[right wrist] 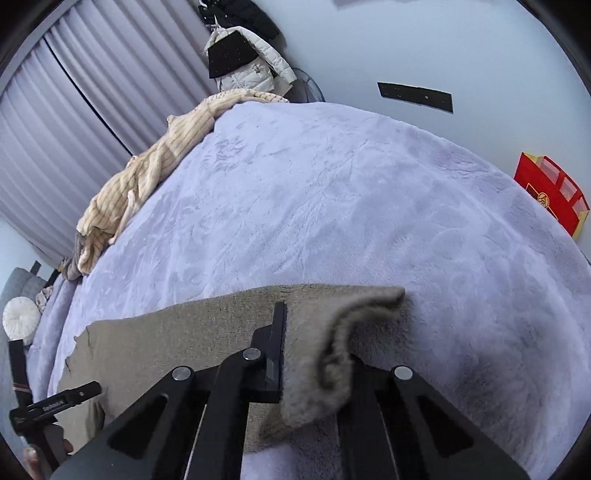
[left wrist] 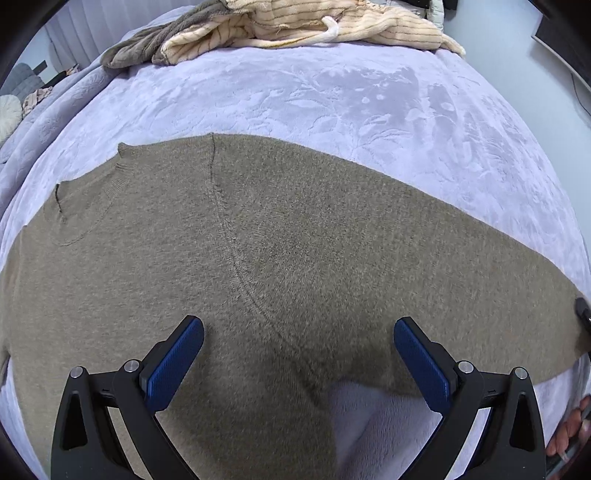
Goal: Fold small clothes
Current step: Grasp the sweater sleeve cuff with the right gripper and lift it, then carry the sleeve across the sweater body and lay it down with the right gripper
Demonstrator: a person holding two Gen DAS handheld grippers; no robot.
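A taupe knit sweater (left wrist: 229,243) lies flat on the lavender bed cover (left wrist: 332,92), collar at the left, one sleeve stretched out to the right. My left gripper (left wrist: 298,332) is open just above the sweater near the armpit, its blue pads (left wrist: 177,363) wide apart and empty. My right gripper (right wrist: 314,332) is shut on the sweater's sleeve end (right wrist: 332,354), which bunches up between the fingers and lifts off the cover. The rest of the sweater (right wrist: 177,332) lies flat to its left. The left gripper (right wrist: 55,402) shows at the lower left of the right wrist view.
A cream striped blanket (left wrist: 314,26) and a grey-brown one (left wrist: 155,40) are heaped along the bed's far edge. Curtains (right wrist: 92,110) and hanging jackets (right wrist: 243,55) stand beyond it. A red box (right wrist: 550,195) sits off the bed at the right.
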